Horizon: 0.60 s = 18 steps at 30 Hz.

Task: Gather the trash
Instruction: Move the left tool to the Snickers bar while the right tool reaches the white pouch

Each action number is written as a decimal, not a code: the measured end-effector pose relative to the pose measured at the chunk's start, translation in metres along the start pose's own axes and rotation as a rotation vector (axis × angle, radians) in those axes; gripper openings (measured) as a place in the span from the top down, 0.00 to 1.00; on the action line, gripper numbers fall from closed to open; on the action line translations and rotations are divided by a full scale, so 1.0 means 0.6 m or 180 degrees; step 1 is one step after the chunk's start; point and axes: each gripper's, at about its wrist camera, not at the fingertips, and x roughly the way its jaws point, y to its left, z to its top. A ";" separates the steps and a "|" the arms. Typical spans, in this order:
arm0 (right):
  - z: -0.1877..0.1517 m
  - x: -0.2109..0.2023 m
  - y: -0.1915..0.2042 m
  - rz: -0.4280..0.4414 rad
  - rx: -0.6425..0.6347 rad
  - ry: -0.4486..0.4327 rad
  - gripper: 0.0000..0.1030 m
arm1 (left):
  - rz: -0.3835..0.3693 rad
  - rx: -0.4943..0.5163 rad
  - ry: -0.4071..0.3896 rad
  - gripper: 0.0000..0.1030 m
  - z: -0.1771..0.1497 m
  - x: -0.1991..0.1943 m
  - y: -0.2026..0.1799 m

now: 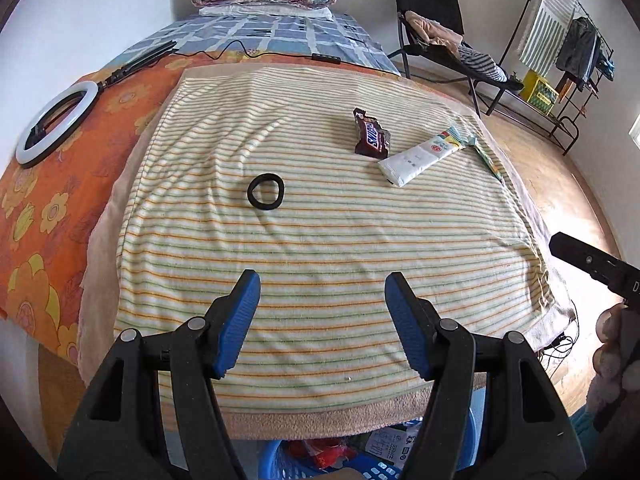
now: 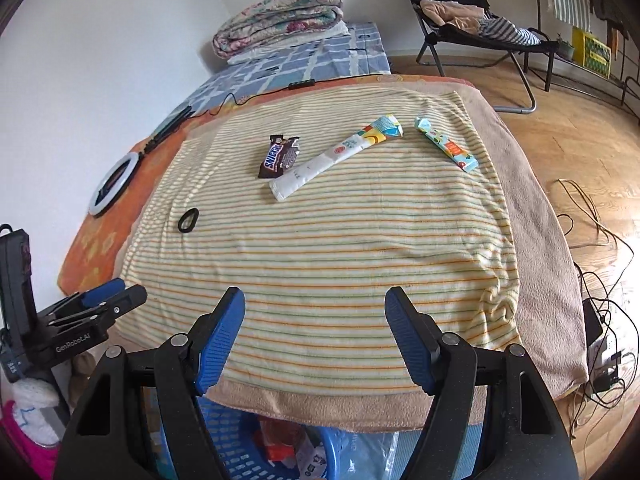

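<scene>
Right wrist view: right gripper (image 2: 314,344) open, empty; wrappers (image 2: 280,157) far beyond fingers; hair band (image 2: 188,220), possibly, could be mistaken for trash.

On the bed's striped towel (image 2: 340,260) we see a Snickers wrapper (image 2: 279,156), two long packets (image 2: 334,158) (image 2: 446,143), and perhaps a hair tie (image 2: 188,220).

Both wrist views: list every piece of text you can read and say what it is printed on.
"SNICKERS": on the brown candy wrapper lying on the striped towel.
"GenRobot.AI": on the body of the left claw, seen in the right wrist view.
White stick packet: red round logo and small print, too small to read.
Colourful stick packet: print blurred.
Packaging in the blue basket: unreadable.
</scene>
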 end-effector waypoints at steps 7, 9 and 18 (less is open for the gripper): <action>0.082 0.056 -0.029 0.0066 0.0208 0.0000 0.30 | -0.0066 0.0106 -0.0030 0.35 0.077 0.056 -0.026; 0.102 0.076 -0.036 0.0082 0.0243 0.0016 0.30 | -0.0115 0.0115 -0.0014 0.35 0.096 0.075 -0.033; 0.163 0.167 -0.076 0.0317 0.0578 0.0072 0.32 | -0.0301 0.0074 0.0100 0.35 0.171 0.170 -0.054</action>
